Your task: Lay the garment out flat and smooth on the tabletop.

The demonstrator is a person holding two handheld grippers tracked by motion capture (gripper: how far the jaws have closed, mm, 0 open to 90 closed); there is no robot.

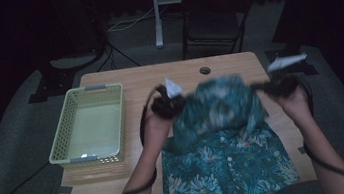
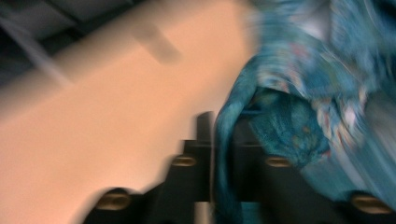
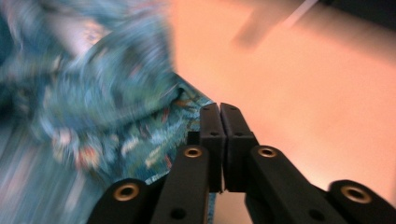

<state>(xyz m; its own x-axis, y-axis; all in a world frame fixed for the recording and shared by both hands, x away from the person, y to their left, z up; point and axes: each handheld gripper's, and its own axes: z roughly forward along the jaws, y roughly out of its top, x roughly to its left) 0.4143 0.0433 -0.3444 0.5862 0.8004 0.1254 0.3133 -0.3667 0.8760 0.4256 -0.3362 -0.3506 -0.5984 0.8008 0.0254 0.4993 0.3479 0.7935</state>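
Note:
A teal flowered shirt (image 1: 229,162) lies at the front of the wooden table (image 1: 123,83). Its far part is lifted and bunched between my two grippers. My left gripper (image 1: 168,102) holds the cloth's left side and my right gripper (image 1: 279,85) its right side, both above the table's middle. In the left gripper view the jaws (image 2: 219,128) are shut with a fold of the shirt (image 2: 303,93) running between them. In the right gripper view the jaws (image 3: 219,109) are pressed together at the edge of the shirt (image 3: 93,93), which is blurred.
A pale green perforated basket (image 1: 62,136) stands empty on the table's left side. A round cable hole (image 1: 205,70) sits near the far edge. Beyond the table stand a dark folding chair (image 1: 213,21) and a stand's leg on the dim floor.

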